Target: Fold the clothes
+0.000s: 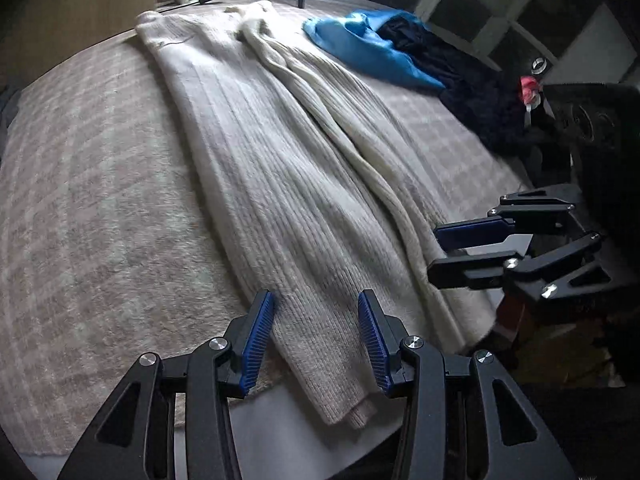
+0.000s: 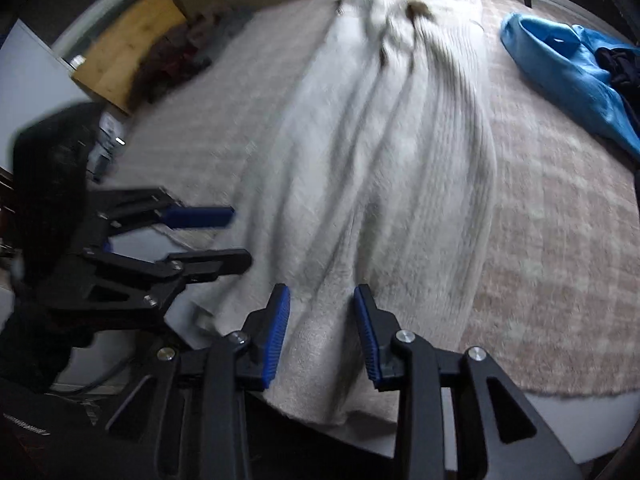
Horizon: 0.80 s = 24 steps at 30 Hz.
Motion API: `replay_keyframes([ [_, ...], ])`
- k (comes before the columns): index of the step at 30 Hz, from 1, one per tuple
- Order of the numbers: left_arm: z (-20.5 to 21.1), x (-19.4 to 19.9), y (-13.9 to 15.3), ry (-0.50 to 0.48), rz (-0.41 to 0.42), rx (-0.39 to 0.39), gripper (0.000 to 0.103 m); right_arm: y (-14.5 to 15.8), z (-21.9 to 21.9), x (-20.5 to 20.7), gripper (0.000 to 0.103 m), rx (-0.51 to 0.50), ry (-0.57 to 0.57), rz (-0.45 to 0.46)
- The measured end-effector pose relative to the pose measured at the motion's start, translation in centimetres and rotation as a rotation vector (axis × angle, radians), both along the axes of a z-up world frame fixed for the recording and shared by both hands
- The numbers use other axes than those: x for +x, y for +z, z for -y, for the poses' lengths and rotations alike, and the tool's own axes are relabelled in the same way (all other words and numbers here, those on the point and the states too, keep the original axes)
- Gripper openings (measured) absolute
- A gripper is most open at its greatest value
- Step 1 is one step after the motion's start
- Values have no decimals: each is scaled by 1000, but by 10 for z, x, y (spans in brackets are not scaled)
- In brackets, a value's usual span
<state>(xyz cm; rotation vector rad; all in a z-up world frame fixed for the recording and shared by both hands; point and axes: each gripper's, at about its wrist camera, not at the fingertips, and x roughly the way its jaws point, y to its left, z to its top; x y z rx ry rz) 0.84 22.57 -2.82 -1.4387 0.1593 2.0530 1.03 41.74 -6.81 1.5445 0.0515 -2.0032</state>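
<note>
Left wrist view: cream knit (image 1: 280, 168) lies flat on the blanket (image 1: 92, 208), hem nearest, collar farthest.
Long axis: runs straight away from both tools, hem to collar.
Left tool (image 1: 316, 340): fingers apart, empty, poised over the knit's left hem corner.
Right tool (image 2: 322, 332): fingers apart, empty, over the knit's right hem; view blurred.
Nearer hand: both about equal to the hem.
Other clothes: blue garment (image 1: 360, 48) and dark garment (image 1: 476, 100), right of the knit.
</note>
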Motion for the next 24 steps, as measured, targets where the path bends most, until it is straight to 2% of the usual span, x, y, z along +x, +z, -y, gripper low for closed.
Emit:
replay_keyframes([
  [4, -3, 1, 1, -6, -38, -21, 42, 10, 6, -4, 33, 15, -1, -19],
  [8, 2, 13, 10, 19, -51, 8, 42, 44, 6, -36, 33, -24, -15, -96],
  [12, -10, 37, 16, -8, -91, 14, 42, 59, 19, -107, 33, -28, -23, -156],
  [16, -30, 50, 4, -28, -128, -96, 43, 65, 42, -174, 33, -23, 13, -176],
  [18, -27, 54, 3, -13, -146, -105, 44, 63, 60, -206, 33, -10, 44, -178],
  [20, -27, 55, 2, 12, -139, -93, 43, 57, 78, -235, 35, 34, 90, -171],
  [22, -26, 56, 2, 32, -140, -90, 43, 49, 92, -260, 46, 104, 126, -179],
  [24, -26, 57, 3, 59, -138, -94, 43, 38, 99, -278, 47, 159, 160, -179],
])
